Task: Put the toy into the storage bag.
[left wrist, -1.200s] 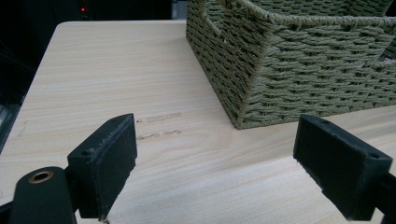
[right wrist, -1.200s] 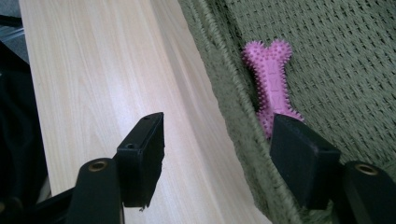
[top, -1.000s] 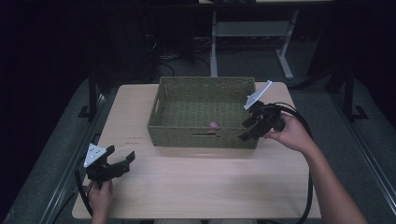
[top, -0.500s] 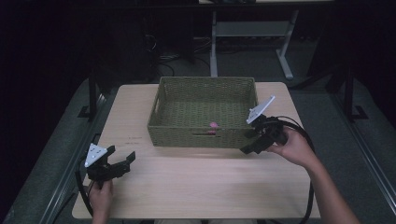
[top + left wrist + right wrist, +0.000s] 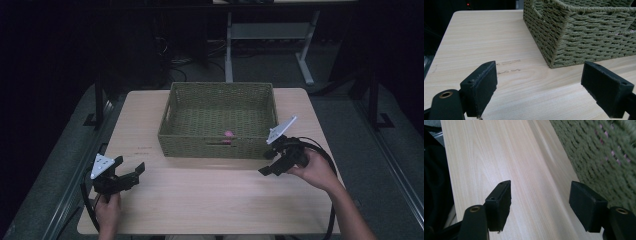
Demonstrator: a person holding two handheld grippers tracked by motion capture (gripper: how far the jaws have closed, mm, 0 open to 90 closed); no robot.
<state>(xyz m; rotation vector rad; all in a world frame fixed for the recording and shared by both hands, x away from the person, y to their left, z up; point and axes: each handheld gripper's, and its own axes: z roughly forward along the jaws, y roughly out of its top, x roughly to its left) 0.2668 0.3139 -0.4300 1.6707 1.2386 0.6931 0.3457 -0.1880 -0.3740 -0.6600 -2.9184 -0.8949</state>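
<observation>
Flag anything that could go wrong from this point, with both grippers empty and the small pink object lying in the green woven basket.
The right gripper, jaws open, sits close to the green woven basket at its front right corner; a careless swing could knock or shift it. The small pink object lies against the front wall, so grasping it there may be cramped. The right gripper's trailing black cable loops beside the hand and might snag.

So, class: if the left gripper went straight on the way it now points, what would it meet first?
Probably the green woven basket: its near corner stands ahead of the open left gripper, slightly right of centre, with bare table between. Depth is uncertain; it might just graze past.
</observation>
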